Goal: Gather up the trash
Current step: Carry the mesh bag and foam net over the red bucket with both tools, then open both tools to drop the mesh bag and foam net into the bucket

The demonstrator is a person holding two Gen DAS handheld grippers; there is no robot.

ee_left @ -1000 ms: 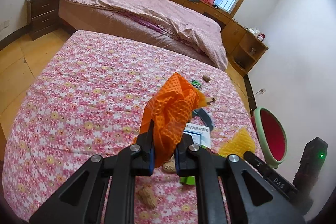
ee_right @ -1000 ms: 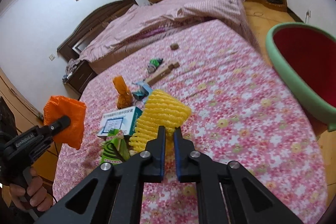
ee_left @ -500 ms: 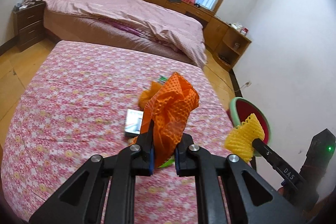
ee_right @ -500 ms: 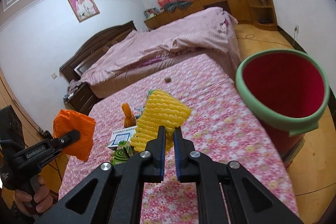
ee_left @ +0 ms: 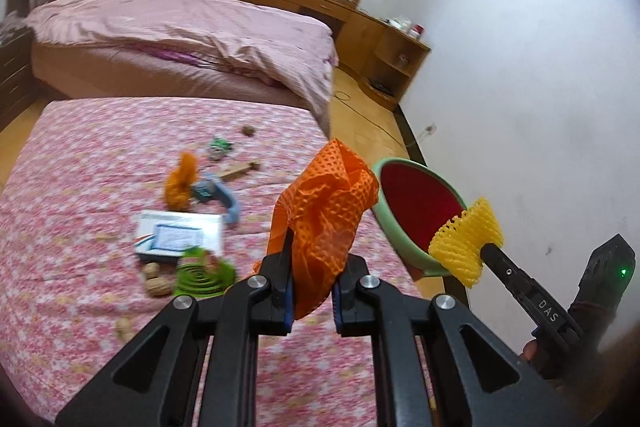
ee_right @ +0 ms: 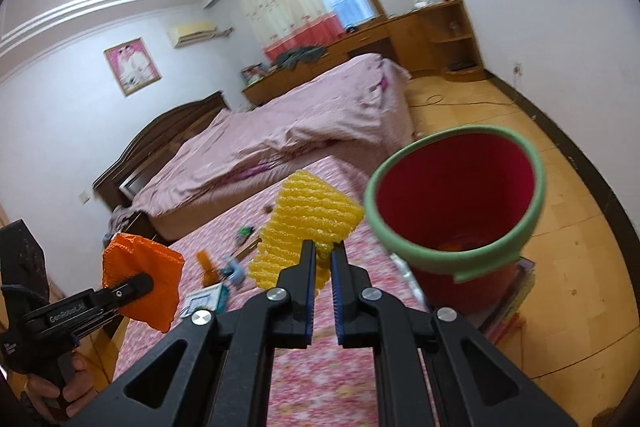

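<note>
My left gripper (ee_left: 311, 259) is shut on an orange foam fruit net (ee_left: 326, 203), held above the flowered bed; it also shows in the right wrist view (ee_right: 140, 279). My right gripper (ee_right: 322, 259) is shut on a yellow foam net (ee_right: 308, 227), held just left of the red bin with a green rim (ee_right: 456, 199). In the left wrist view the yellow net (ee_left: 466, 243) hangs at the near rim of the bin (ee_left: 416, 207). Trash left on the flowered bedspread (ee_left: 80, 187): a white box (ee_left: 180, 235), a green coil (ee_left: 200, 271), peanut shells (ee_left: 154, 279), an orange wad (ee_left: 180, 183).
The bin stands on the wooden floor (ee_right: 560, 227) off the bed's right edge. A second bed with a pink cover (ee_left: 180, 39) lies beyond. Wooden cabinets (ee_left: 384, 47) line the far wall. A white wall (ee_left: 520, 87) is to the right.
Both grippers have swung right toward the bin with their nets still held. The yellow net now sits at the bin's rim, and the bin looks closer in the right wrist view.
</note>
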